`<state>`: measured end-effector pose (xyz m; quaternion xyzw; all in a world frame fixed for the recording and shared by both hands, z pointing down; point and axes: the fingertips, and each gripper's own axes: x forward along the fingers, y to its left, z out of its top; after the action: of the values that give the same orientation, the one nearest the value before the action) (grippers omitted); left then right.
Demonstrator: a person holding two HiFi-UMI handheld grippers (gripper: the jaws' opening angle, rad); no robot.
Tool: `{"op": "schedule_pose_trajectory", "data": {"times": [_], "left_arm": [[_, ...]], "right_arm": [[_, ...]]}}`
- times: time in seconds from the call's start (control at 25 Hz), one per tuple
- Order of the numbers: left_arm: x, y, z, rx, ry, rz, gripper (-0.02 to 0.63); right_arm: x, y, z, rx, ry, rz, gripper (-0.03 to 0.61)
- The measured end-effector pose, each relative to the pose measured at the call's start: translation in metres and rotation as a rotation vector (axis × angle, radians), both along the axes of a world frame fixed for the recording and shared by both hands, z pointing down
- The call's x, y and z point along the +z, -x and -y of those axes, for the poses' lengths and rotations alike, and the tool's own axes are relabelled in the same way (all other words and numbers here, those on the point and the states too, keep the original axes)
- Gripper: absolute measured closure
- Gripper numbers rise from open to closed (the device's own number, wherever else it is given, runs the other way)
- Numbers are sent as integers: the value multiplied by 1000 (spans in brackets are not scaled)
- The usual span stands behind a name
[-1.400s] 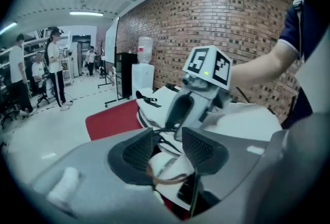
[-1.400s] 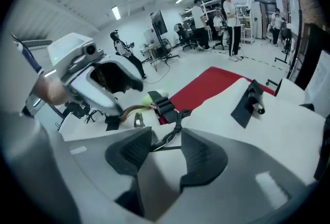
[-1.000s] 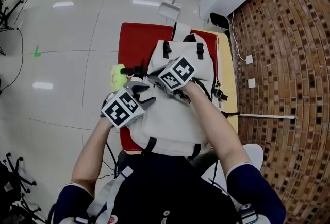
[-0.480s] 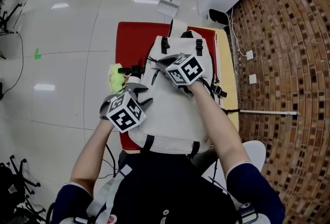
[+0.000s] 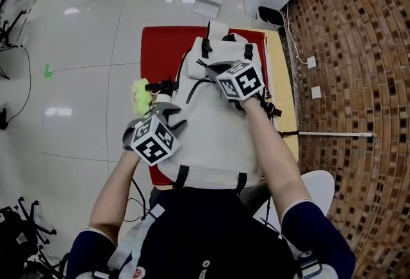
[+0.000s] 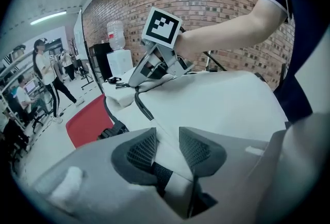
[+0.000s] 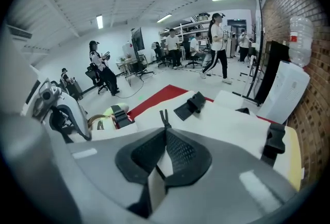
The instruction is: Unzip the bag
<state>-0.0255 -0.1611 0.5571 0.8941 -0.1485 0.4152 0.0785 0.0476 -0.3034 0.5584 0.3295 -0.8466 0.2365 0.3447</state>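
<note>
Partway through, by the look of things. Lying flat on a red table (image 5: 160, 47): the white bag (image 5: 211, 136), top end away from the person. Clamped tight with the right gripper (image 7: 165, 134) on the black pull (image 7: 165, 116), jaws lately brought together, only the forked tip of the pull poking out past the pads. Working up near the far right corner of the bag in the head view, close to the black buckles (image 5: 248, 51). Behind that gripper, seen from the left gripper view, a dark zip line (image 6: 143, 104) curving back down the side, apparently parted, so probably opened along that stretch. Bracing with the left gripper (image 6: 166, 140) at the near left edge: jaws just now closing, roughly half apart, pressed on a fold of white cloth, with a black strap (image 6: 161, 176) deeper between them. Left to do, most likely: drawing the pull on round the rest of the track while keeping the cloth taut. Hard to judge the length of track remaining, hidden under the right gripper's marker cube and the forearm in the head view. No telling from any view between truly parted teeth and a mere dark seam. Also hard to name: a yellow-green lump (image 5: 141, 95) just left of the bag, partly covered by something black.
</note>
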Motion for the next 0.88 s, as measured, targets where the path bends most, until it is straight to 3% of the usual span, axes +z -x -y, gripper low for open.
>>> {"op": "schedule_pose_trajectory", "data": {"times": [0.32, 0.64, 0.88], "left_arm": [[3, 1, -1, 2, 22, 22, 466], [4, 6, 2, -8, 37, 27, 465], [6, 4, 3, -9, 63, 42, 465]], "right_arm": [[-3, -42, -10, 127, -3, 5, 563], [2, -120, -43, 248, 15, -94, 563], [-4, -154, -75, 299, 20, -113, 563]]}}
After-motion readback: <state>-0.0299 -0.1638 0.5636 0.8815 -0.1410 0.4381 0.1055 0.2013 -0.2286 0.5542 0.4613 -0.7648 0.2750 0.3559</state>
